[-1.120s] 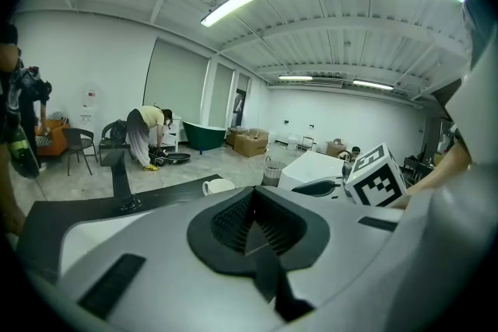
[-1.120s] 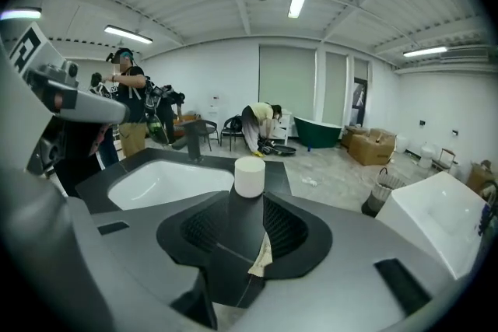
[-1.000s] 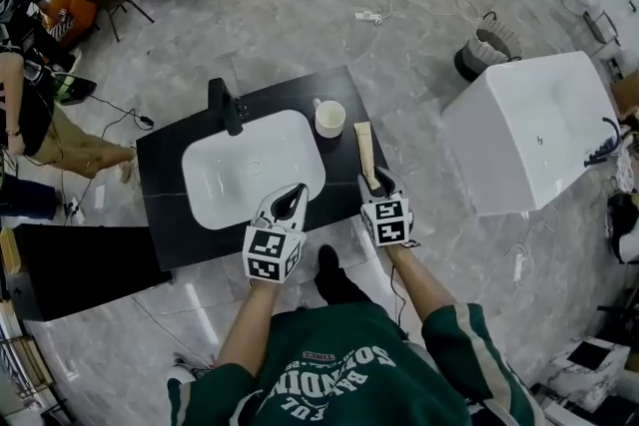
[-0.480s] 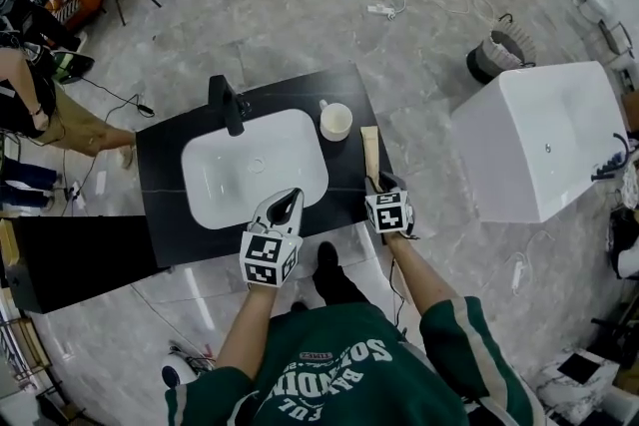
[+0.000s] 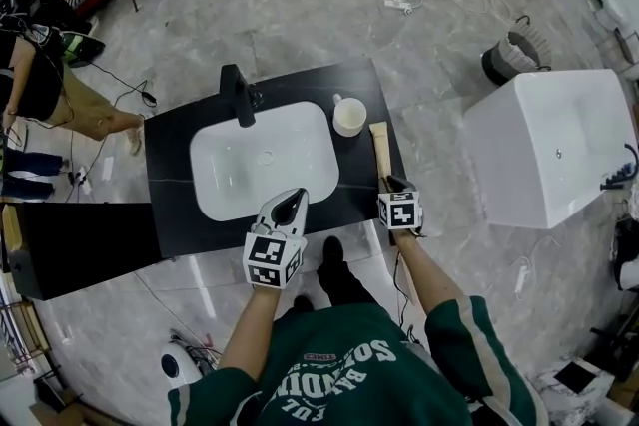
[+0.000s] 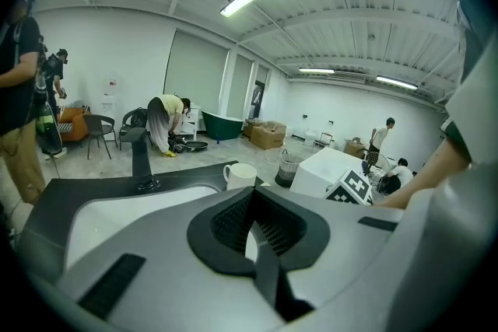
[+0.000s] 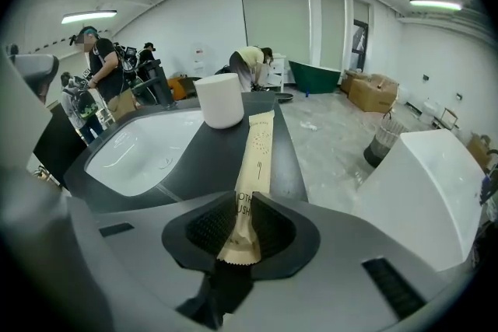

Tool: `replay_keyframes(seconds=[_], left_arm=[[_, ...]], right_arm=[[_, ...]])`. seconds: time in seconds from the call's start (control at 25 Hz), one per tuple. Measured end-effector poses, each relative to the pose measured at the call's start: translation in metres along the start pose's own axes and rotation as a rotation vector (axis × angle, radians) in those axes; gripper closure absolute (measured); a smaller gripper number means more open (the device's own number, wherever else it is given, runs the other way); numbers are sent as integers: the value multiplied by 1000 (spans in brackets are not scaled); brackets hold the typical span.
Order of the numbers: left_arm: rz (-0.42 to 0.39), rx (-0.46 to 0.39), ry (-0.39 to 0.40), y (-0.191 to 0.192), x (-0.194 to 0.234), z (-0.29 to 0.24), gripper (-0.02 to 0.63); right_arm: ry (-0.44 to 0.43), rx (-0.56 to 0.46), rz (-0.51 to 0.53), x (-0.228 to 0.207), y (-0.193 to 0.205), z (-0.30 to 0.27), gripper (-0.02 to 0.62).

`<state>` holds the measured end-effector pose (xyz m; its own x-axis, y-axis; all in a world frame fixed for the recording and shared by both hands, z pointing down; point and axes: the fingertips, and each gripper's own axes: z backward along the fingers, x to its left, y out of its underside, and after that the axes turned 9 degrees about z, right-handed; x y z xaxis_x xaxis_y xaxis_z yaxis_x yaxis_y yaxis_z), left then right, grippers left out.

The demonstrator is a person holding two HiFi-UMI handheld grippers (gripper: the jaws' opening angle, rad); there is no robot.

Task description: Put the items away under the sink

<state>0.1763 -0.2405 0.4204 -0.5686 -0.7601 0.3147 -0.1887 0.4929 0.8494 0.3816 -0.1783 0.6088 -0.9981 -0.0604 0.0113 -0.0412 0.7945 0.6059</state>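
A long tan paper packet (image 5: 382, 150) lies flat on the right strip of the black countertop (image 5: 170, 175), beside a white cup (image 5: 349, 116). My right gripper (image 5: 391, 183) is down at the packet's near end. In the right gripper view its jaws have just been closing, and the pads press on the packet (image 7: 257, 152), with the cup (image 7: 219, 99) beyond. My left gripper (image 5: 297, 196) hangs shut and empty over the front rim of the white sink (image 5: 265, 160). The left gripper view looks past the closed gripper (image 6: 253, 202) to the cup (image 6: 240, 174) and the black faucet (image 6: 140, 159).
The black faucet (image 5: 238, 95) stands at the sink's back. A big white tub-like block (image 5: 549, 145) sits to the right, with a round bin (image 5: 507, 60) behind it. A black panel (image 5: 80, 254) lies at the left. People and chairs are at the far left and top.
My right gripper has come down onto the packet's near end and its jaws have narrowed onto it. The left gripper has hardly moved. The packet still lies on the counter.
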Motion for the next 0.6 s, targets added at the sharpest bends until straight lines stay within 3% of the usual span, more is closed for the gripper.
replay_keyframes(seconds=[0.16,0.6], left_arm=[[-1,-13,-6,4,6,1,597],[14,-73,-28,8,1,40,597]], right_arm=[[-8,-32,-40,-4,-3,-2,535],[21,-75,-10,4,-8,25,551]])
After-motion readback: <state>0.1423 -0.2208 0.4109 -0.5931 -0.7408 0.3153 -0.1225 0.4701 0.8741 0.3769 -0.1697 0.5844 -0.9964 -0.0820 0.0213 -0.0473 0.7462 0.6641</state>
